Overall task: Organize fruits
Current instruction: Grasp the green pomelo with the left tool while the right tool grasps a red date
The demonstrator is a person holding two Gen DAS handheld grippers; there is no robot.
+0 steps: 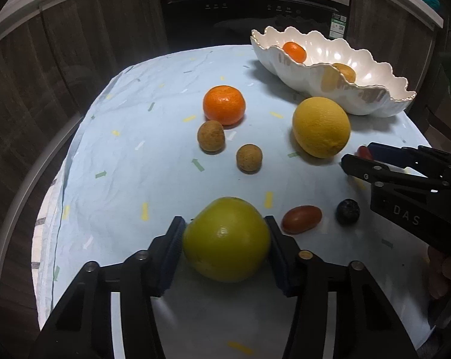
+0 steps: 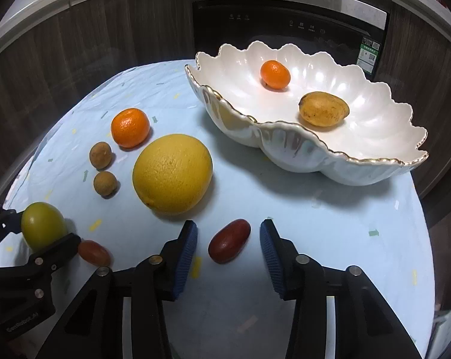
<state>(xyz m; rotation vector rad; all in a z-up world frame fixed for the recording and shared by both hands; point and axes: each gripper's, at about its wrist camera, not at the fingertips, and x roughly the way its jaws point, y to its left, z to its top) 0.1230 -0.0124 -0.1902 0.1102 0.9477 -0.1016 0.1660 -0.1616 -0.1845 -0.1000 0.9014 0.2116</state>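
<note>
Left gripper (image 1: 225, 239): clenching the green fruit (image 1: 226, 239) on the tablecloth (image 1: 120, 149). Right gripper (image 2: 228, 243): standing spread around a red fruit (image 2: 229, 244), untouched. Both lying near the white bowl (image 2: 285, 149), on its near side.

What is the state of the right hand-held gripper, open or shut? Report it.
Open. The right hand-held gripper has its blue-padded fingers spread either side of the small dark red oval fruit, with visible gaps, so nothing is gripped yet.
</note>
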